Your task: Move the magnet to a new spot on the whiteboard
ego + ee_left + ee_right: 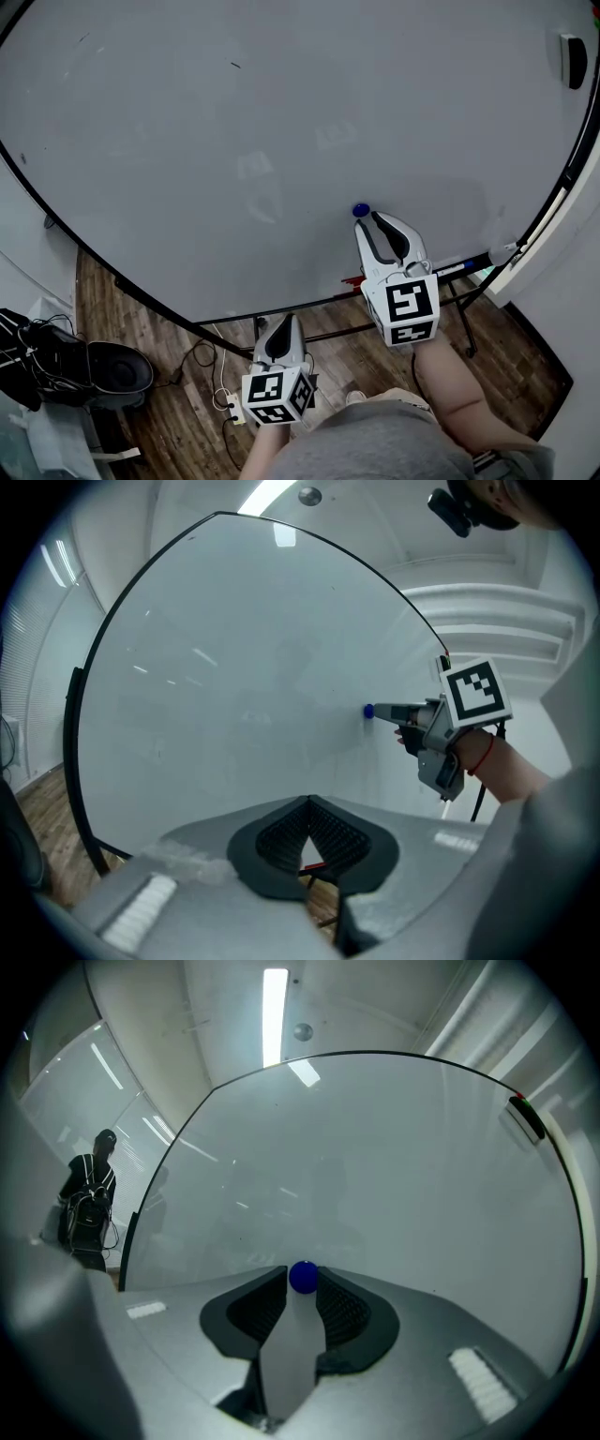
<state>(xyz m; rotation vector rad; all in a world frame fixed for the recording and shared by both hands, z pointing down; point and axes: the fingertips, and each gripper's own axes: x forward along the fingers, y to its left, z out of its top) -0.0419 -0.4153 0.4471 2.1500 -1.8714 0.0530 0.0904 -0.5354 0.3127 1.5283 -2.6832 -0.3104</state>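
Note:
A small blue round magnet (361, 210) (368, 711) (303, 1277) sits on the large whiteboard (281, 141), low and to the right of its middle. My right gripper (367, 218) (379, 711) (303, 1284) points straight at the board, and the magnet lies between its two fingertips. The jaws stand apart with a wide gap behind the ball, and the pads do not visibly press on it. My left gripper (284, 321) (309, 801) hangs lower and to the left, away from the board, its tips together with nothing between them.
A black eraser (573, 61) (525, 1119) sticks to the board's upper right. Markers (464, 267) lie on the tray at the lower right edge. On the wood floor at the left are a dark bin (117, 370) and cables (220, 384). A person (89, 1208) stands far left.

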